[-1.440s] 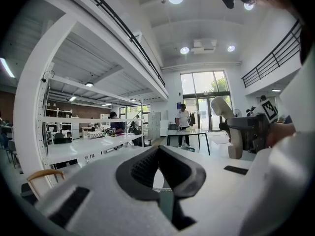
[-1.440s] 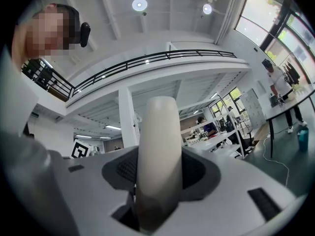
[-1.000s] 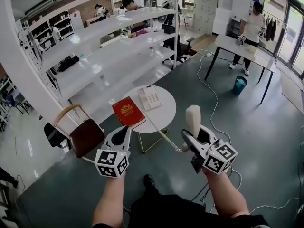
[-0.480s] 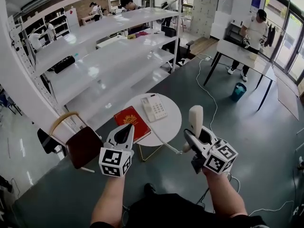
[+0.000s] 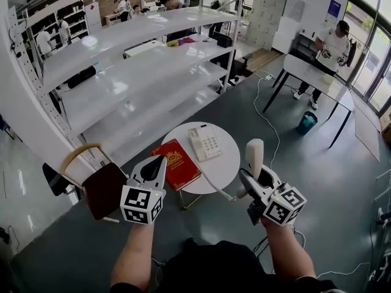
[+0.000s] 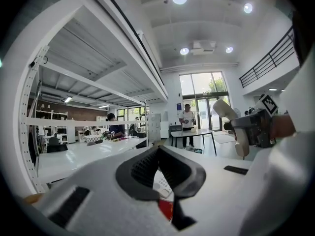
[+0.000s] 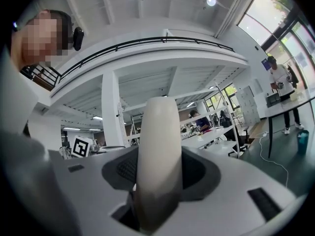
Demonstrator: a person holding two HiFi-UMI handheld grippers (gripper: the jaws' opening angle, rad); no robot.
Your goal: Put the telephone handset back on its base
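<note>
Handset [image 5: 253, 153]: cream plastic, smooth, slight sheen.
Telephone base [image 5: 205, 143]: pale plastic, matt.
Cord [image 5: 214, 187]: coiled, plastic-sheathed.
Table [image 5: 231, 156]: white top, smooth, satin.
Book [image 5: 178, 165]: red cover, glossy, gilt print.
Chair seat [image 5: 105, 188]: dark brown, leather-like sheen.
Floor [image 5: 330, 188]: grey, polished, reflective.
Left gripper [image 5: 160, 159], right gripper [image 5: 255, 176]: white matt plastic shells; pads [image 6: 142, 168] black, ribbed, rubber-like.

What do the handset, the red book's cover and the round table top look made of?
The handset: smooth cream plastic, moulded, soft sheen.
The red book: probably glossy card or leatherette cover, gold print.
The round table: white, matte, likely painted metal or laminate.
</note>
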